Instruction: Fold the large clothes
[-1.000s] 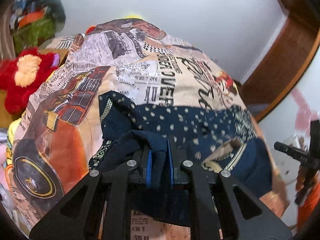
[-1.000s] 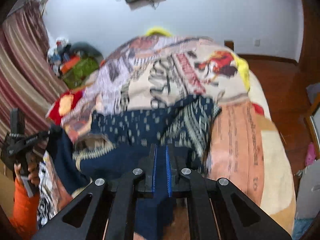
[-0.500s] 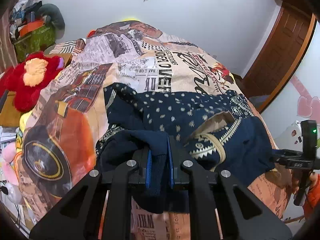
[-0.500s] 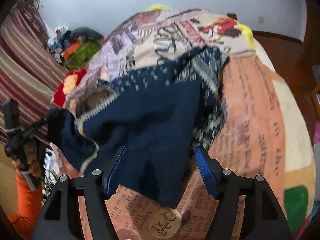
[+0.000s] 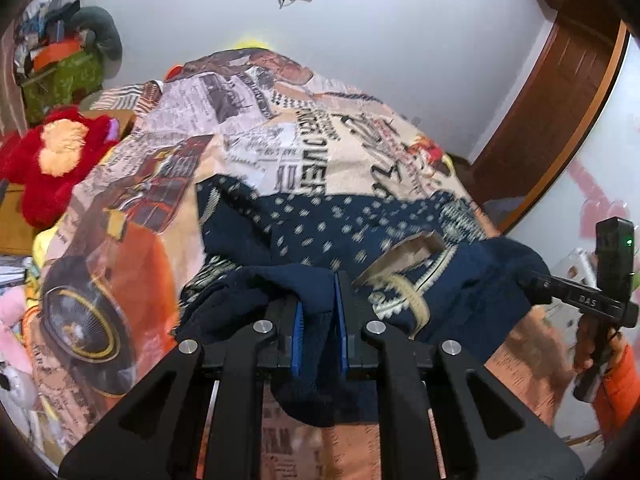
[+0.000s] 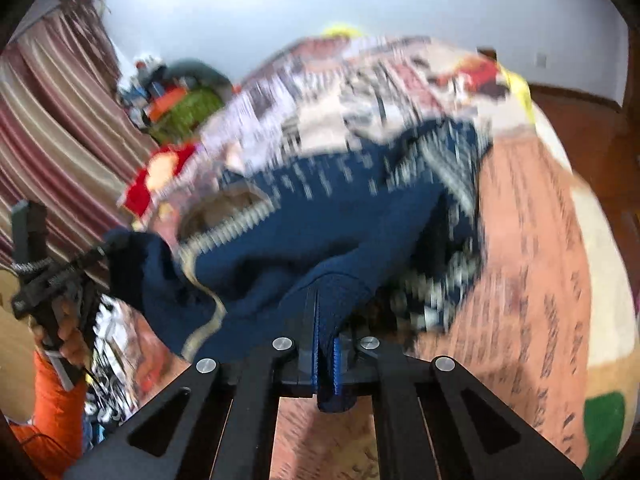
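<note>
Gripping a bunched fold of the navy sweater (image 5: 320,236), the left gripper (image 5: 319,332) had its blue-padded fingers (image 5: 297,334) clenched on thick knit at the near edge of the bed (image 5: 120,264). Likewise the right gripper (image 6: 326,354) was clamped on another edge of the same sweater, its fingers (image 6: 315,356) almost together with dark blue cloth pinched between them; that view was blurred. From both grips the garment ran away across the printed bedspread (image 5: 280,132), its dotted body and patterned band lying over the newspaper-style print, the beige-lined neck opening (image 5: 416,248) turned upward. In the left view the other gripper appeared at the right edge, held by a hand (image 5: 592,344) in an orange sleeve. Beyond the bed's left side sat a red plush toy (image 5: 56,160), and farther back a white wall (image 5: 400,40) and a brown wooden door (image 5: 560,92).
</note>
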